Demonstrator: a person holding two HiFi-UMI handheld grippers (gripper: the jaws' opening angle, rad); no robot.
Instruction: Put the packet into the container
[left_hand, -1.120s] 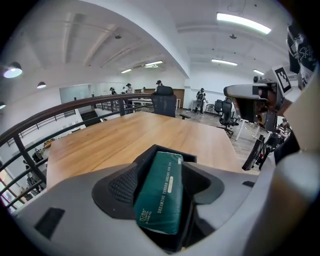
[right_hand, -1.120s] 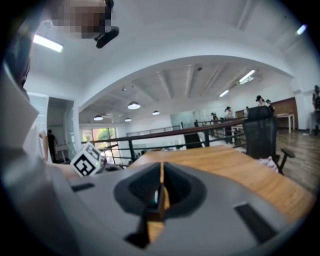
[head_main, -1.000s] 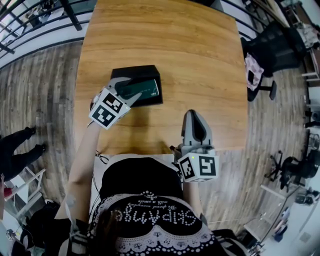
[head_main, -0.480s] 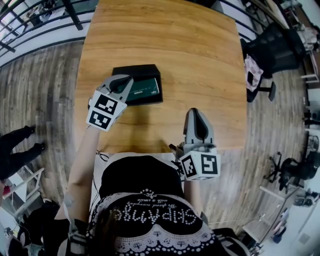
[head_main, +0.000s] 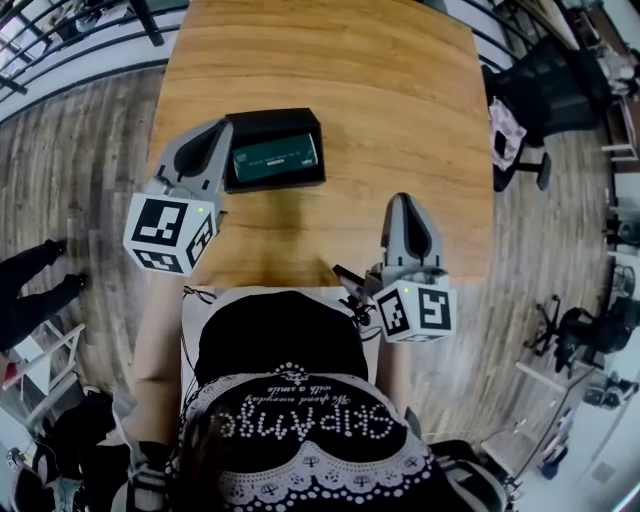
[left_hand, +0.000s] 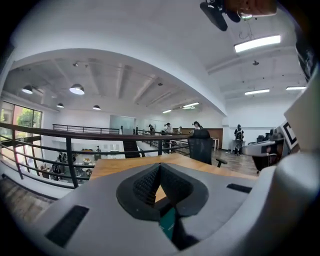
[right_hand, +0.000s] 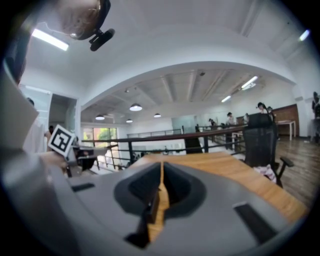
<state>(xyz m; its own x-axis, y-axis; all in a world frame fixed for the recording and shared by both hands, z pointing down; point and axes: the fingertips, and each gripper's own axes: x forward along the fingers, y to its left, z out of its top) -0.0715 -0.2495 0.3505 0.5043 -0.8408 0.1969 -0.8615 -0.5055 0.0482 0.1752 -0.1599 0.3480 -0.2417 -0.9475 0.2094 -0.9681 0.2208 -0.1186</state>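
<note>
Packet (head_main: 275, 157) lies flat inside the black container (head_main: 270, 121) on the wood table (head_main: 380, 100); both claws closed, empty.

Head view: left gripper (head_main: 219, 128) sits just beside the container's left edge, right gripper (head_main: 405, 202) well apart near the table's front edge. Left gripper view alone shows its jaws pressed together with nothing between, a green packet sliver below them. Right gripper view: jaws together, only wood behind the slit. White print on the packet is too small to read; beaded lettering on the person's shirt (head_main: 300, 425) appears upside down, unreadable.
</note>
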